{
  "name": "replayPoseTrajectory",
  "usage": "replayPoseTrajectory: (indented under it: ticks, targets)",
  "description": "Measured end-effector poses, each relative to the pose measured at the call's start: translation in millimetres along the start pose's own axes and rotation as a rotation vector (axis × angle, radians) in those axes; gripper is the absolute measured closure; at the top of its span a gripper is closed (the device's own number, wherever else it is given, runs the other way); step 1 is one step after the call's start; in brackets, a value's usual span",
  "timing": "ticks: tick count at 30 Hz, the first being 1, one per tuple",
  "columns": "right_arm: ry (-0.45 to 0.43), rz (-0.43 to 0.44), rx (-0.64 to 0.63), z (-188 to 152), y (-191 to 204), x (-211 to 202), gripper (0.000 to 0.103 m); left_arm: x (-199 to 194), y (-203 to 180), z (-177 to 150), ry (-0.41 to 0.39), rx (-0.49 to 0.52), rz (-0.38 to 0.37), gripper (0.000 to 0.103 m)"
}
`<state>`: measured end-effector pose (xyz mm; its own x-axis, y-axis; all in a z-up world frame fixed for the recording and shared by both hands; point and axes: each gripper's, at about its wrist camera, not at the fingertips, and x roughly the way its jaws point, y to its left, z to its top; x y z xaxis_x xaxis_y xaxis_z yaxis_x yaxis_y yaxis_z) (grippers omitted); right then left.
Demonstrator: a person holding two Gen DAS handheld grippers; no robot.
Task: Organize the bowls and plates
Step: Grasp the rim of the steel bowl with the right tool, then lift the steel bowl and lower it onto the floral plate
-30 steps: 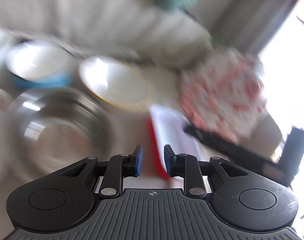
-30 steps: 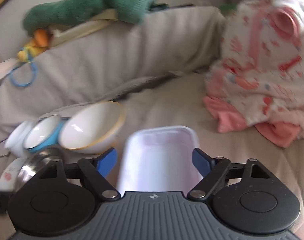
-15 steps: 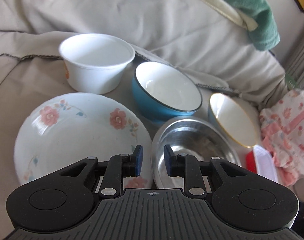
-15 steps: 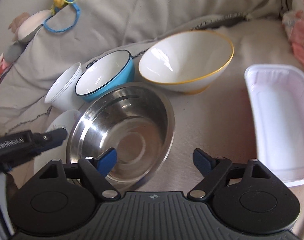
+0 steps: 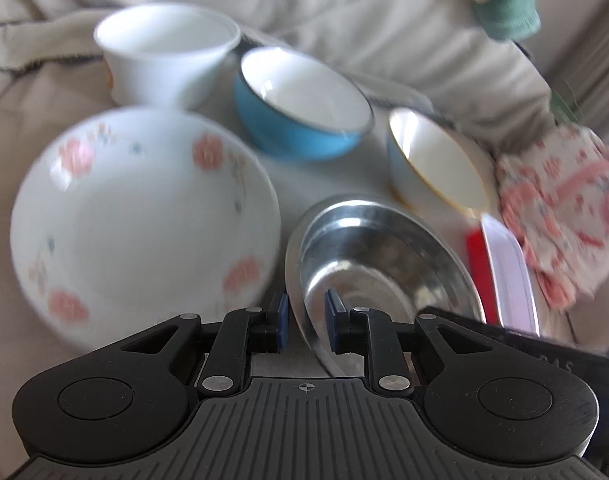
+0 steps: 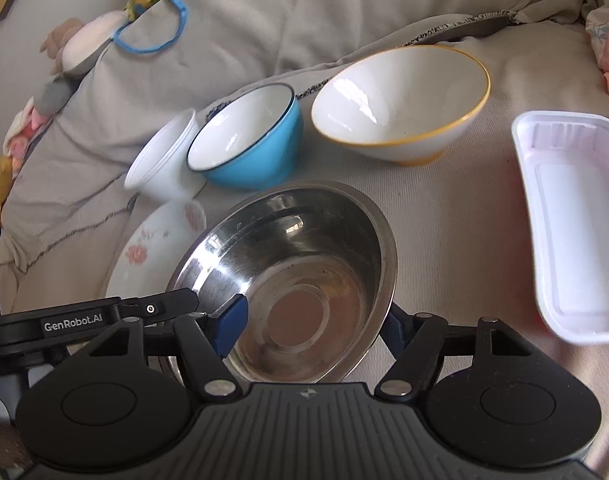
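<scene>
On the beige couch seat, both grippers have swung from the tray end to the steel bowl (image 6: 288,284) at its front: left gripper (image 5: 306,326) narrowing astride its rim, right gripper (image 6: 312,328) closing across it, neither pressing yet, so lifting looks next.

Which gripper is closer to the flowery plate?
Left. The left gripper sits beside the flowery plate, straddling the steel bowl's rim; the right gripper is across that bowl.
</scene>
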<state>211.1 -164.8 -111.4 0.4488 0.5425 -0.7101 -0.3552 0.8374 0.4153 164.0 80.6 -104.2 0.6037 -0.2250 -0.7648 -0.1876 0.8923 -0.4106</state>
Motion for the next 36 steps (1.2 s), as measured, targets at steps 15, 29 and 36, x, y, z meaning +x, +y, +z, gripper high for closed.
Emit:
replayPoseTrajectory:
  ticks: [15,29,36]
  targets:
    - [-0.099,-0.04,0.063,28,13,-14,0.025,-1,2,10,-0.054,-0.048,-0.117,0.077]
    - [0.018,-0.002,-0.081,50,147,91,0.025,-67,121,51,-0.264,-0.092,-0.034,0.077]
    - [0.05,-0.045,-0.103,42,159,115,0.025,-50,146,47,-0.212,-0.108,0.009,0.077]
